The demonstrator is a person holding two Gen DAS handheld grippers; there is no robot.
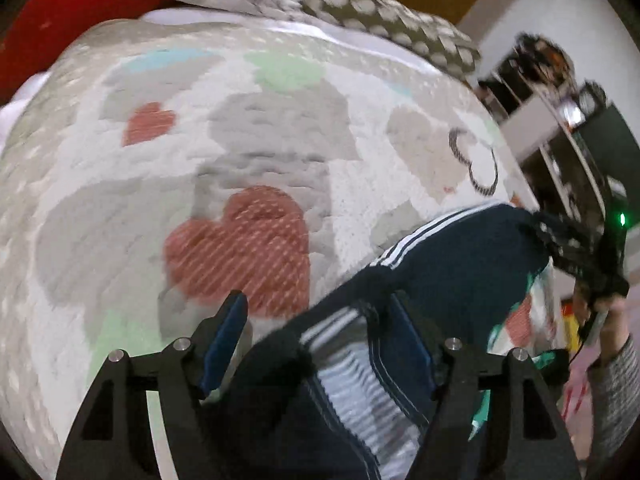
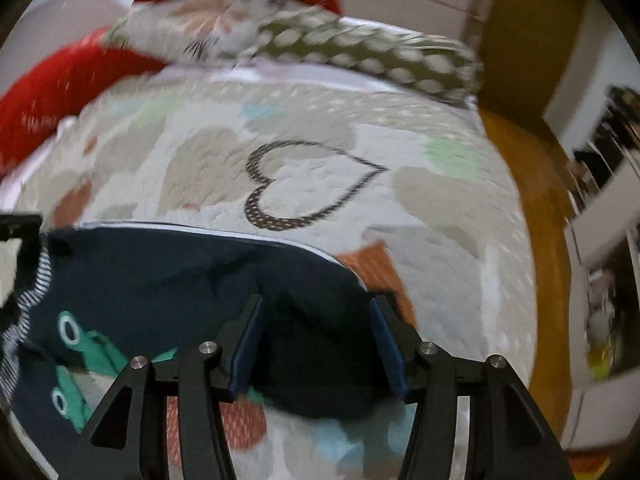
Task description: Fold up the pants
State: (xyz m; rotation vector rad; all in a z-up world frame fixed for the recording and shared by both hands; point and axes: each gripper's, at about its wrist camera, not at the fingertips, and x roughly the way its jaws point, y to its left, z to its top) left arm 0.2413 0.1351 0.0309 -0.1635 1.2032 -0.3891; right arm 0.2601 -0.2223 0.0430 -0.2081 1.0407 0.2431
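Note:
Dark navy pants (image 1: 460,256) with white side stripes and a striped lining hang above a bed. In the left wrist view, my left gripper (image 1: 320,308) has its fingers spread wide, with the waistband fabric lying between them. The right gripper (image 1: 576,256) shows at the far right, holding the other end. In the right wrist view, my right gripper (image 2: 316,320) is also wide apart, with a bunch of the navy pants (image 2: 160,280) between the pads. A green frog print (image 2: 80,344) shows on the fabric. Both views are blurred by motion.
The bed has a quilt (image 1: 200,160) with hearts in red, grey and green. Pillows (image 2: 320,40) and a red cushion (image 2: 60,80) lie at the far end. Shelves (image 1: 560,120) stand to the right, beyond an orange floor (image 2: 532,200).

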